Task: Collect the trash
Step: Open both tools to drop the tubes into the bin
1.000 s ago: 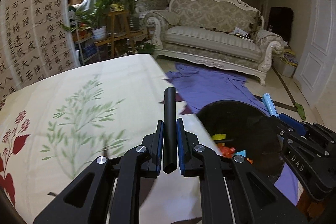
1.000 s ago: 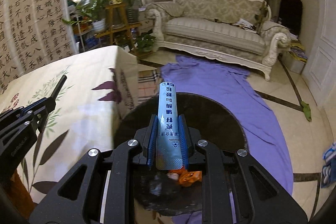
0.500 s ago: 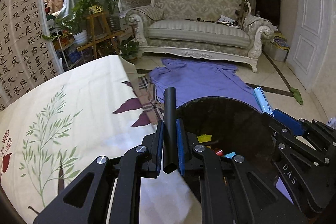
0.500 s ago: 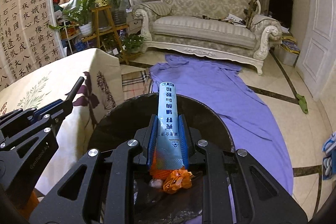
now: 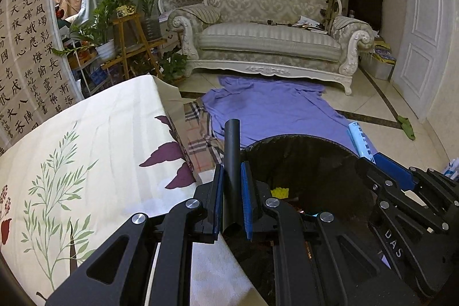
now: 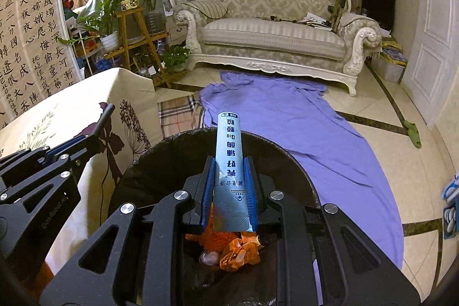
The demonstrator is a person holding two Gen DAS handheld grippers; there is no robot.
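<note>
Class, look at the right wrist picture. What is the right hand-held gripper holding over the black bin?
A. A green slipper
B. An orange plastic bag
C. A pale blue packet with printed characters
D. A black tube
C: the right hand-held gripper is shut on a pale blue packet above the black bin; the orange bag lies inside the bin.

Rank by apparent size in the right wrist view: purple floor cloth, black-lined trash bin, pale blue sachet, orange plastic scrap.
1. purple floor cloth
2. black-lined trash bin, near the camera, so unsure against the cloth
3. pale blue sachet
4. orange plastic scrap
</note>
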